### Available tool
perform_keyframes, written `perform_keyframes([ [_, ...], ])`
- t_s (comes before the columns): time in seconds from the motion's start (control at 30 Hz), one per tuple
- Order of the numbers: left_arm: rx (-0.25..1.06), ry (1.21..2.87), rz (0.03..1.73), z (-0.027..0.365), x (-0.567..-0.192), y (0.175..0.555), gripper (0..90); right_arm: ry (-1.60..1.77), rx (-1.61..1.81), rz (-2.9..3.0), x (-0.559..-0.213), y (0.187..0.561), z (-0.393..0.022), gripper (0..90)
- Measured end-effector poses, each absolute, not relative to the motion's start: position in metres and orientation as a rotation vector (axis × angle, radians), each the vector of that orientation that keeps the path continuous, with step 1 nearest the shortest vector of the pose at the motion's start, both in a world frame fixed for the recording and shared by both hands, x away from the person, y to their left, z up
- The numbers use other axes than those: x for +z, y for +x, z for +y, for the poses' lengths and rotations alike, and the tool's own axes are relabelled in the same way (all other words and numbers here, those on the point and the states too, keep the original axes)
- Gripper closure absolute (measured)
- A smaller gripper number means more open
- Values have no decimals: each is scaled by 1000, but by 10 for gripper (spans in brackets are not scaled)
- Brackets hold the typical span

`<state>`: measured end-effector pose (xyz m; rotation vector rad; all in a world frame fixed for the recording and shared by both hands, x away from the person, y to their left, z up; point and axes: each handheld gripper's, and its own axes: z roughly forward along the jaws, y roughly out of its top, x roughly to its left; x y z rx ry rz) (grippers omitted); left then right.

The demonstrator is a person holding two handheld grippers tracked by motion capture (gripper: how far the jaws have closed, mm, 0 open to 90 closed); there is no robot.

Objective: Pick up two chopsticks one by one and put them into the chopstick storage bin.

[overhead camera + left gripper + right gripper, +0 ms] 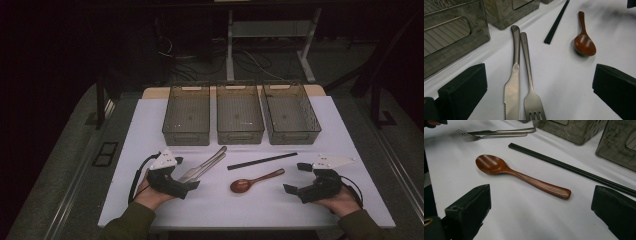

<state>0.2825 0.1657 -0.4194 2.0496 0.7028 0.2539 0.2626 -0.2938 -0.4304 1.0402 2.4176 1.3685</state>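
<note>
A white table carries 3 empty grey bins in a row along its far edge, with bare surface in front of them. Nearer lie 1 pair of black chopsticks, 1 knife touching 1 fork, and 1 wooden spoon. The left gripper straddles the knife and fork, the right gripper faces the spoon, both spread wide and empty.

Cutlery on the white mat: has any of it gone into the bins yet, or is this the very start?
Nothing looks done: all three bins look empty. The knife, fork, chopsticks and wooden spoon all lie on the mat. Nothing is in hand: the left gripper sits open by the knife and fork, the right gripper open near the spoon. If sorting is intended, all of it remains.
</note>
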Motion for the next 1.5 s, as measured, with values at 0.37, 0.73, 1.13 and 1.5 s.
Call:
perform_keyframes([
  [0.37,259,2043,718,167,-419,282,0,1058,1364,2432,-427,269,-296,30],
  [0.73,255,2036,733,168,-419,280,0,1082,1381,2425,-418,283,-296,49],
  [1.13,256,2035,732,168,-419,279,0,1158,1318,2438,-415,309,-297,241],
  [1.5,260,2039,746,167,-421,280,0,1194,1251,2454,-418,330,-301,467],
])
